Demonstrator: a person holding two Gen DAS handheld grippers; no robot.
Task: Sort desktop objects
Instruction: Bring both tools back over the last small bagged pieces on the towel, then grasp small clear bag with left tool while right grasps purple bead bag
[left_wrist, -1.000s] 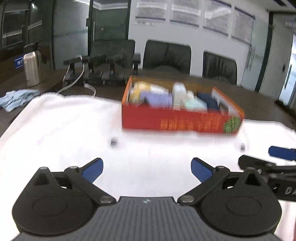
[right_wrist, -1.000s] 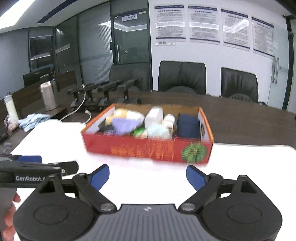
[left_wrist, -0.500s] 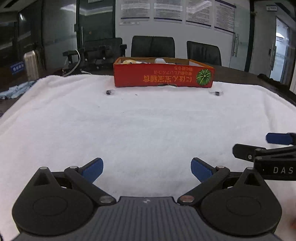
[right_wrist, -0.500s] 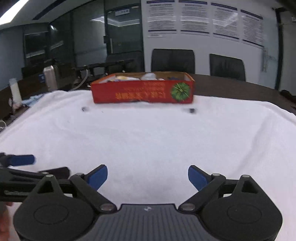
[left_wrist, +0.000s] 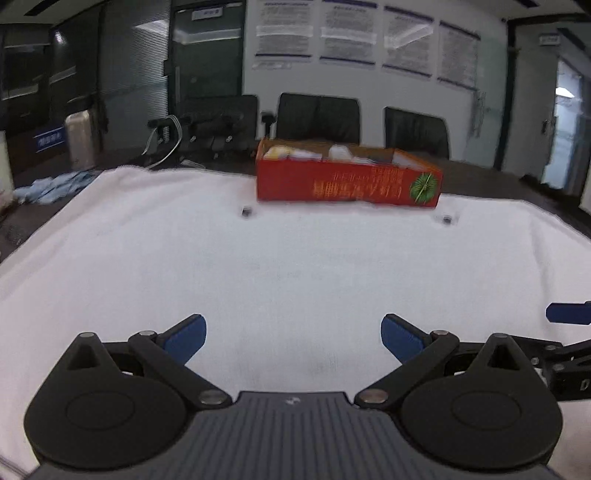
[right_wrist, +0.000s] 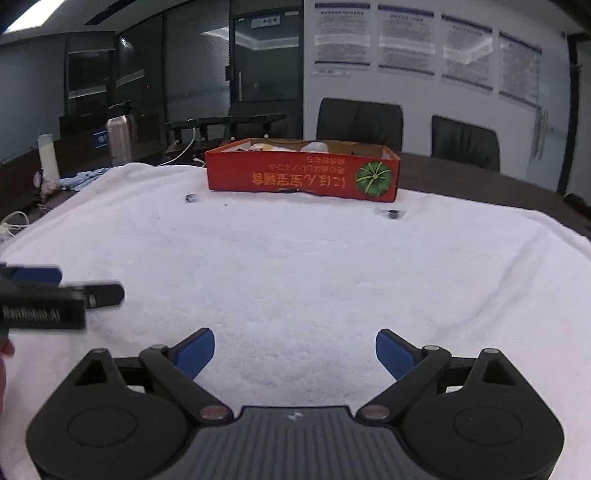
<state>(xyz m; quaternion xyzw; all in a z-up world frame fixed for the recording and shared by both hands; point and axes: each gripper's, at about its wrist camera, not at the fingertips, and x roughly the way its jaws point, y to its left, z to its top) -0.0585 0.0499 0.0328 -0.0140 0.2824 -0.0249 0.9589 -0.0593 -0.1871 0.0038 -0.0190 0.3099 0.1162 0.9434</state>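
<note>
A red cardboard box (left_wrist: 347, 182) (right_wrist: 303, 176) holding several items stands at the far side of a white towel (left_wrist: 277, 266) (right_wrist: 295, 266). Two small dark objects lie on the towel in front of it, one left (left_wrist: 246, 212) (right_wrist: 191, 198) and one right (left_wrist: 447, 220) (right_wrist: 393, 214). My left gripper (left_wrist: 291, 336) is open and holds nothing, low over the near towel. My right gripper (right_wrist: 294, 350) is also open and holds nothing, beside it. Each gripper shows at the edge of the other's view, the right one (left_wrist: 567, 314) and the left one (right_wrist: 44, 291).
A dark conference table (right_wrist: 480, 188) lies under the towel, with black chairs (right_wrist: 360, 120) behind it. A steel flask (right_wrist: 120, 138), a blue cloth (left_wrist: 55, 186), black stands with a white cable (left_wrist: 195, 133) and a white bottle (right_wrist: 49, 155) are at the left.
Both grippers have pulled back from the red box and dropped low, then the views tipped up slightly. Both jaws stayed open.
</note>
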